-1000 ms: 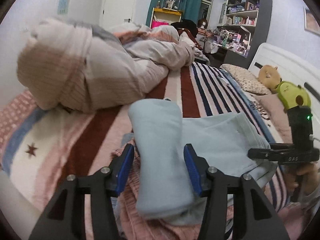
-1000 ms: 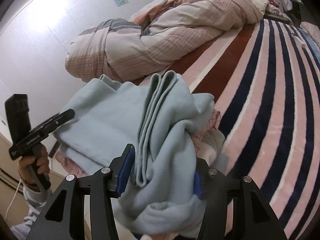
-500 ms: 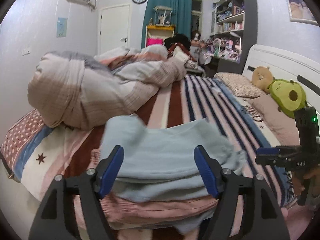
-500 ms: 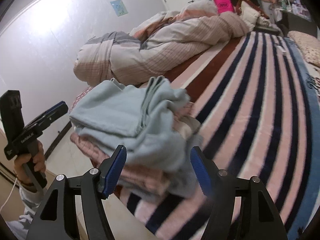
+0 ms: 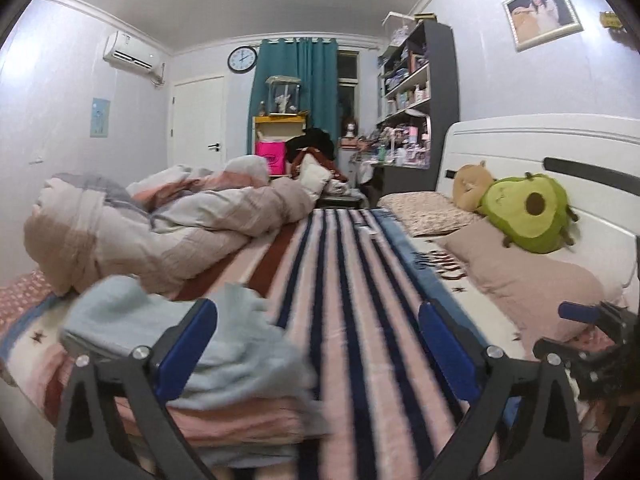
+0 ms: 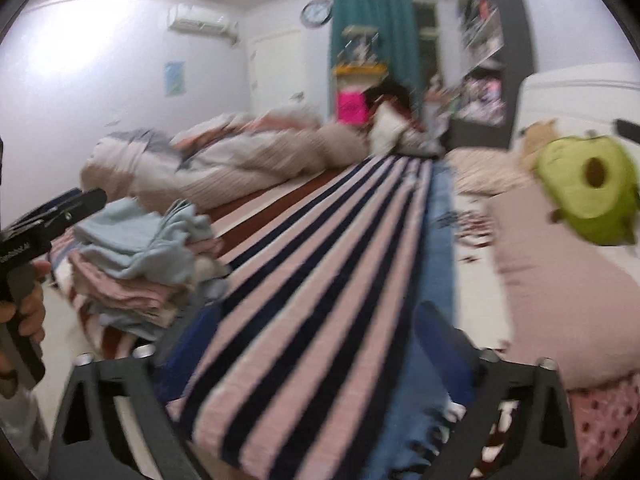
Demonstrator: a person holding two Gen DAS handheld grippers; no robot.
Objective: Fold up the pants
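a home bedroom: striped bed (image 5: 348, 280), pillows (image 5: 520, 280), crumpled duvet (image 5: 160, 232).

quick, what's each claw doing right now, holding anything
Left claw: open, jaws just opened wide, nothing between them; light blue pants lie beside it on the pile.
Right claw: open, just opened, empty.

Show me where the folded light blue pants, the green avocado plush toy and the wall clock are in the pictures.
Folded light blue pants (image 6: 132, 244): right wrist view, on the top layer of the stack.
Green avocado plush toy (image 5: 516, 216): left wrist view, on its light green front.
Wall clock (image 5: 242, 58): left wrist view, on the white dial.
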